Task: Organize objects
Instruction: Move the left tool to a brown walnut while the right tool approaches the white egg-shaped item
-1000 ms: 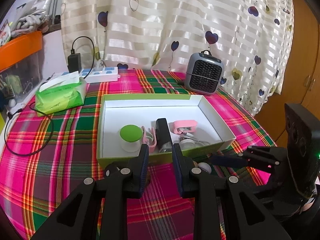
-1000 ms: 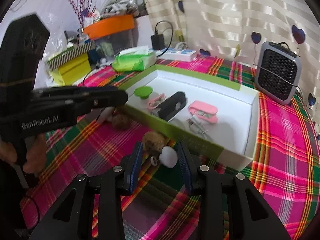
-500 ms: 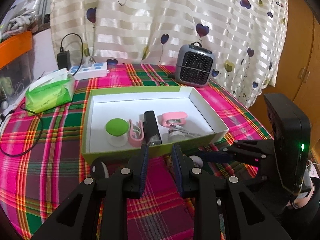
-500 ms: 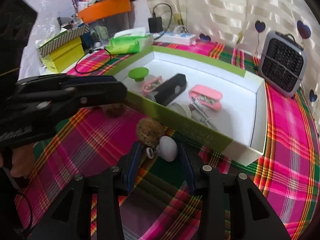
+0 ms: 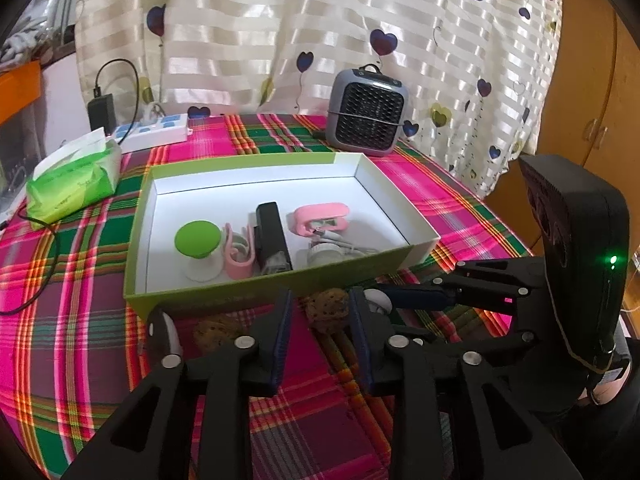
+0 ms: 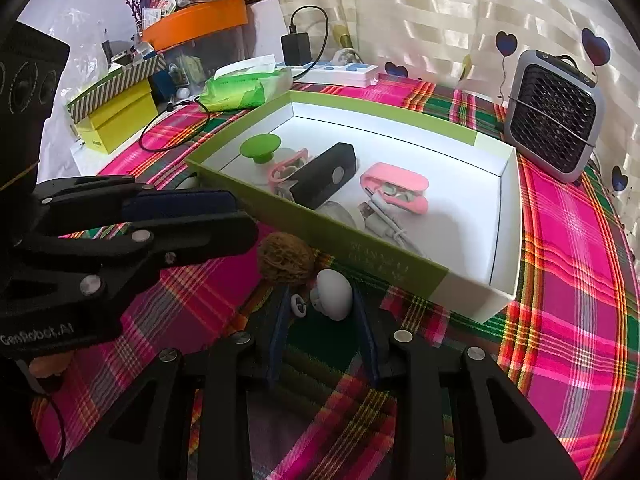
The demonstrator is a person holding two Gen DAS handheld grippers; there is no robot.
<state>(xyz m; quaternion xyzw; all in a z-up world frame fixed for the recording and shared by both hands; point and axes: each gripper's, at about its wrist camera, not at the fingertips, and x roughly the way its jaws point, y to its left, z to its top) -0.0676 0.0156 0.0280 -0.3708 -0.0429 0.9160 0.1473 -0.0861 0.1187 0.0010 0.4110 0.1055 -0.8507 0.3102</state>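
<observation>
Plaid tablecloth (image 6: pixel 560 280): white earbud (image 6: pixel 334 294) lies between right tool (image 6: pixel 320 312)'s wide fingers.

plaid-clothed table (image 5: pixel 80 304) – green box (image 5: pixel 224 300), heater (image 5: pixel 366 114), tissue pack (image 5: pixel 74 182), walnuts (image 6: pixel 285 258), power strip (image 5: pixel 154 134)

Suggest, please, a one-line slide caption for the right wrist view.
Open right gripper straddles a white earbud beside a walnut, just outside the green tray.

A small white earbud (image 6: pixel 334 294) lies on the plaid bench, just outside the green box's (image 6: pixel 360 246) near wall. Beside it sits a wrinkled brown walnut (image 6: pixel 285 263), touching or nearly so.
</observation>
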